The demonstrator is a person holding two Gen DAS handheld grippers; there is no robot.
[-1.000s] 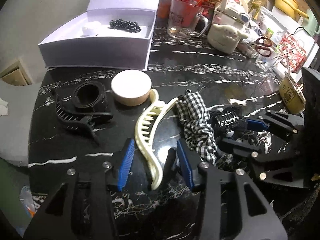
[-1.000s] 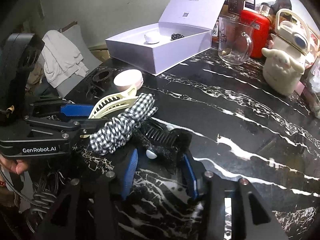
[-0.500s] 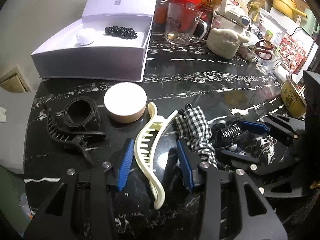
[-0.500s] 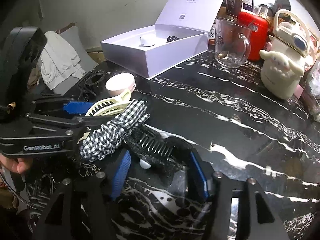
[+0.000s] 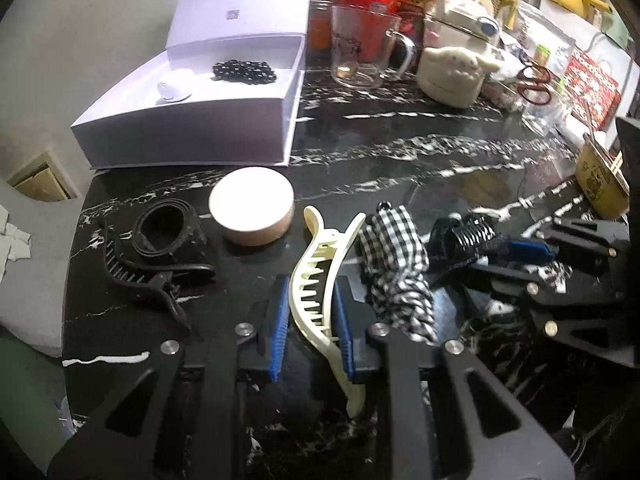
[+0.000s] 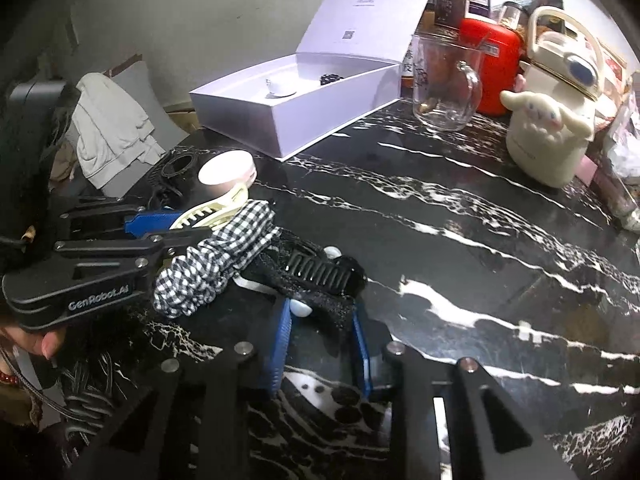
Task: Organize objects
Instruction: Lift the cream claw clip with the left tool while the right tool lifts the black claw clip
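We are at the grasping step: our left gripper point(image 5: 310, 320) clamps the cream claw clip point(image 5: 316, 296) lying on the black marble table point(image 5: 400, 168), and our right gripper point(image 6: 320, 332) pinches the black hair clip point(image 6: 320, 280) beside the gingham scrunchie point(image 6: 224, 256). Both jaws have just been closing; half a second ago they stood wider. Next we lift both toward the open white box point(image 5: 192, 136).

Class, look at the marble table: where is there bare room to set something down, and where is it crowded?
Bare marble stretches between the glass mug, the cream kettle and the hair clips. Crowded: around the cream claw clip, checked scrunchie and round tin.
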